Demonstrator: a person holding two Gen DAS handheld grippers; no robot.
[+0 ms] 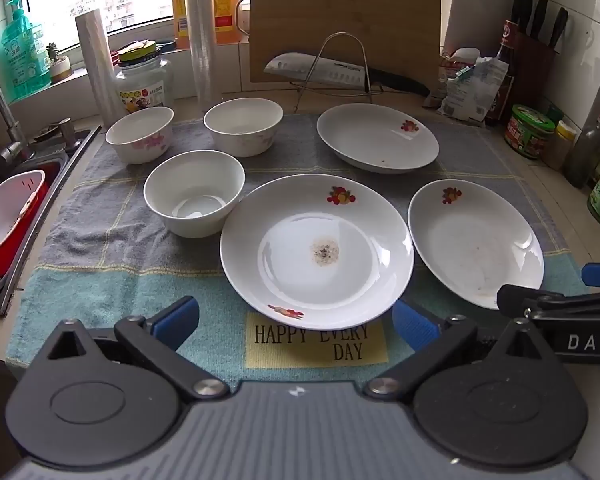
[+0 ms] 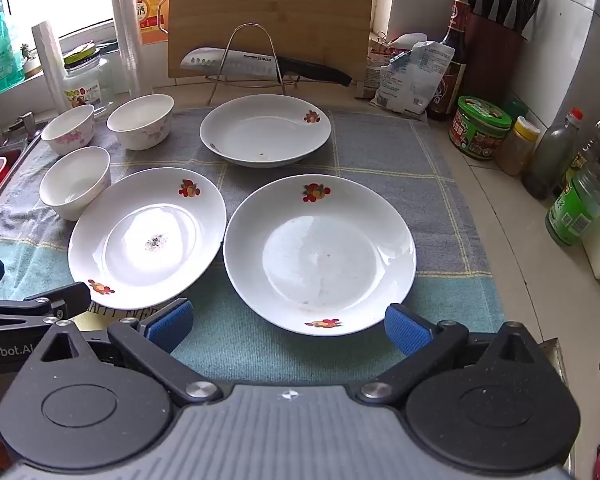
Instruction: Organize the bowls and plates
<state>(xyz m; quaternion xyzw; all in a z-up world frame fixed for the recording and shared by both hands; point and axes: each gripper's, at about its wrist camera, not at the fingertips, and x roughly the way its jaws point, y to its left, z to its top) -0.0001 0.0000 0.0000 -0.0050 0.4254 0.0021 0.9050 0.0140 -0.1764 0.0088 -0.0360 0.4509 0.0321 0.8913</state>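
Glazed white china, three plates (image 2: 319, 254) and three bowls (image 1: 194, 192) lying apart on the towel (image 1: 100, 240), could slip or chip if pinched at a slick rim (the left gripper (image 1: 296, 322) and right gripper (image 2: 288, 322) gape, holding nothing), and only the left-hand plate (image 1: 317, 250) holds a burnt-looking speck.

The three plates (image 2: 319, 255) are white with small red and yellow fruit prints on the rim. The three bowls (image 1: 194, 193) are white; the two far ones carry pink flowers. The towel (image 1: 112, 248) is grey with yellow lines, teal at the near end. Both grippers are black with blue pads (image 2: 405, 327).
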